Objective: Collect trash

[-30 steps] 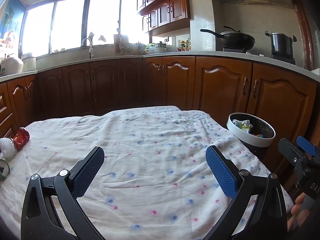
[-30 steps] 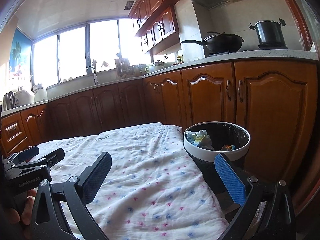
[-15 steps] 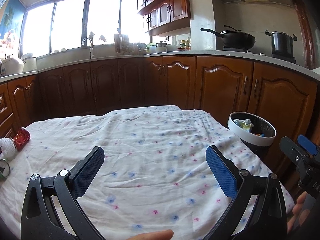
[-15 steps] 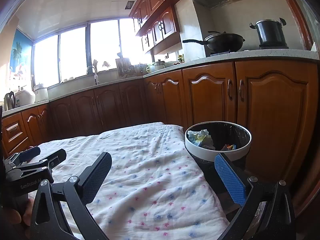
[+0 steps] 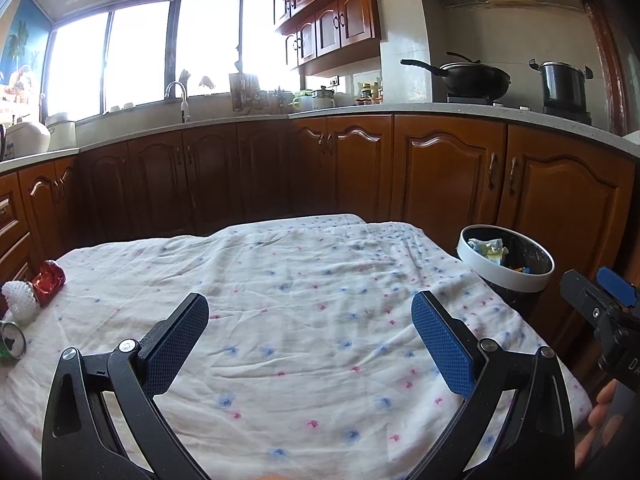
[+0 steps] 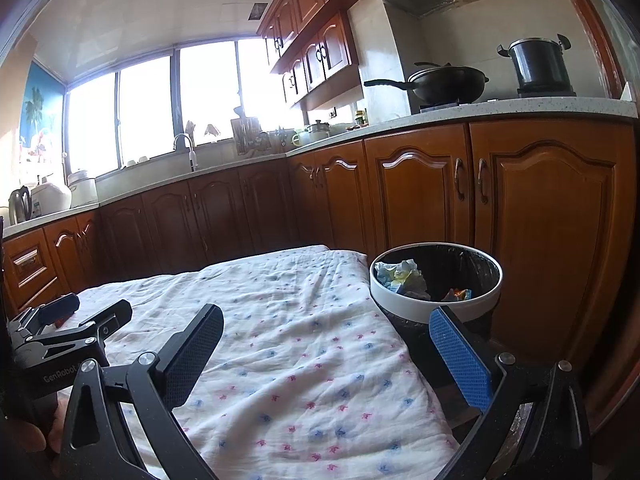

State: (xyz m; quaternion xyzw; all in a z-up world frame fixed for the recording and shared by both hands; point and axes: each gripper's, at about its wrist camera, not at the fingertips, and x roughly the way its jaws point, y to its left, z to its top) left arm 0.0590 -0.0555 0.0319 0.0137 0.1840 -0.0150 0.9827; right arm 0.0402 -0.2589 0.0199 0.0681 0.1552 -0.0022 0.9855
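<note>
Trash (image 5: pixel 48 281) lies at the left edge of the flowered cloth (image 5: pixel 304 320) on the tabletop; wooden kitchen cabinets (image 5: pixel 440 184) behind. Both claws spread, empty.

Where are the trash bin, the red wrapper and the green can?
trash bin (image 6: pixel 404 305), right wrist view, white rim's near side.
red wrapper (image 5: pixel 48 281), left wrist view, its crumpled middle.
green can (image 5: pixel 11 341), left wrist view, its silver top.

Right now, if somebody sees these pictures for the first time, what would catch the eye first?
Probably the flowered white cloth over the table, filling the middle of both views. Next, the white-rimmed trash bin beside its right edge, already holding crumpled paper. Then the small cluster at the far left edge: a red wrapper, a white foam net and a green can.
</note>
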